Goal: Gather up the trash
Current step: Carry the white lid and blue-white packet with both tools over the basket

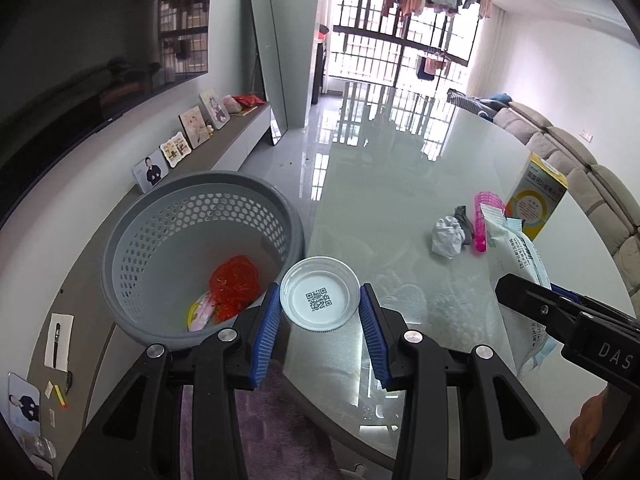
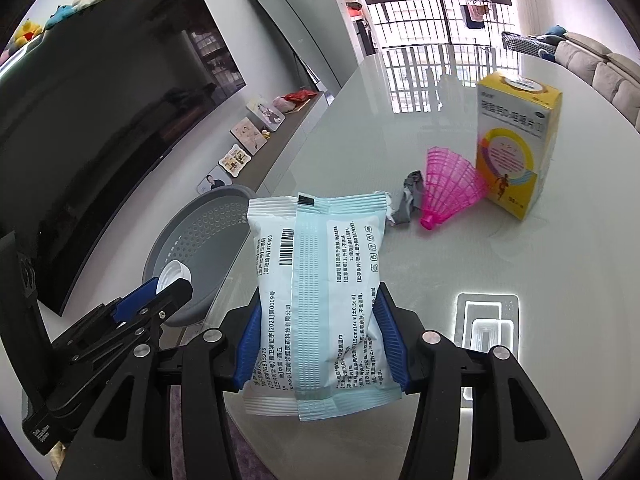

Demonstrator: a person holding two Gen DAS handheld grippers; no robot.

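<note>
My left gripper (image 1: 319, 303) is shut on a white plastic lid (image 1: 320, 298) with a QR code, held at the table's edge just right of the grey perforated basket (image 1: 160, 216). Inside the basket lie a red crumpled wrapper (image 1: 234, 286) and a pink-and-yellow packet (image 1: 199, 312). My right gripper (image 2: 318, 312) is shut on a pale blue and white wipes packet (image 2: 320, 280), held upright over the table. On the table remain a crumpled white paper (image 1: 447, 237), a grey scrap (image 2: 412, 196), a pink plastic shuttlecock (image 2: 452, 184) and a yellow box (image 2: 516, 144).
The glossy white table (image 1: 400, 168) runs toward the windows. A low grey shelf (image 1: 224, 148) with photo frames lines the left wall under a dark TV (image 2: 100, 112). A beige sofa (image 1: 580, 168) stands at right. A purple rug (image 1: 272, 432) lies below.
</note>
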